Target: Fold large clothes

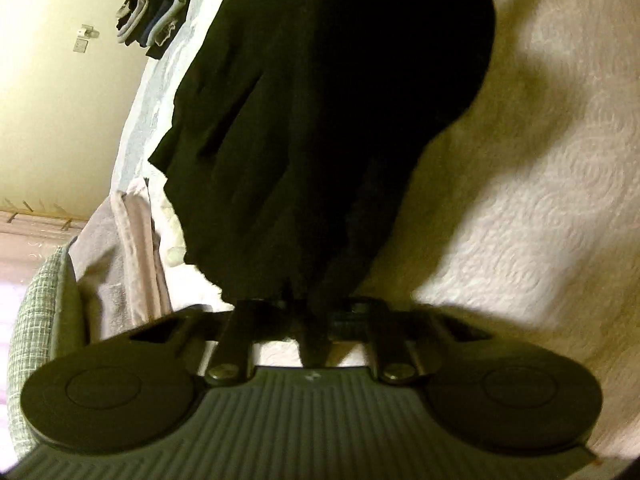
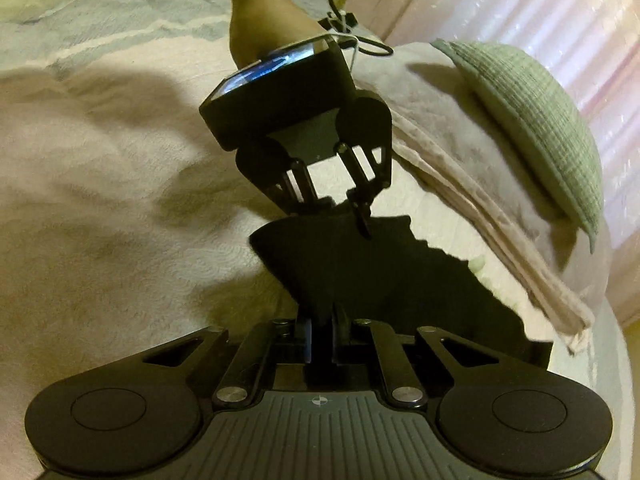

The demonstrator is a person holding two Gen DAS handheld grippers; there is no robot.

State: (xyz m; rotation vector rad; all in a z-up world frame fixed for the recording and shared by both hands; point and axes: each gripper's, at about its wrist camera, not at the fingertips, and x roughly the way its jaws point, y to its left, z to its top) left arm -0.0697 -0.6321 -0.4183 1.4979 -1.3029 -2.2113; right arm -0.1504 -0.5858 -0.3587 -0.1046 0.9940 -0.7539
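Garment [image 2: 344, 264]: soft, limp, dark; I held my left gripper [image 2: 352, 216] and right gripper [image 2: 320, 340] clamped on its near edge.

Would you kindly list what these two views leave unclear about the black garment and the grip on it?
- Left wrist view: black garment is underexposed; folds and type unreadable.
- Left wrist view: left gripper tips merge with the dark cloth.
- Right wrist view: right gripper covers the garment's near edge.
- Left wrist view: stacked clothes are too small to identify.
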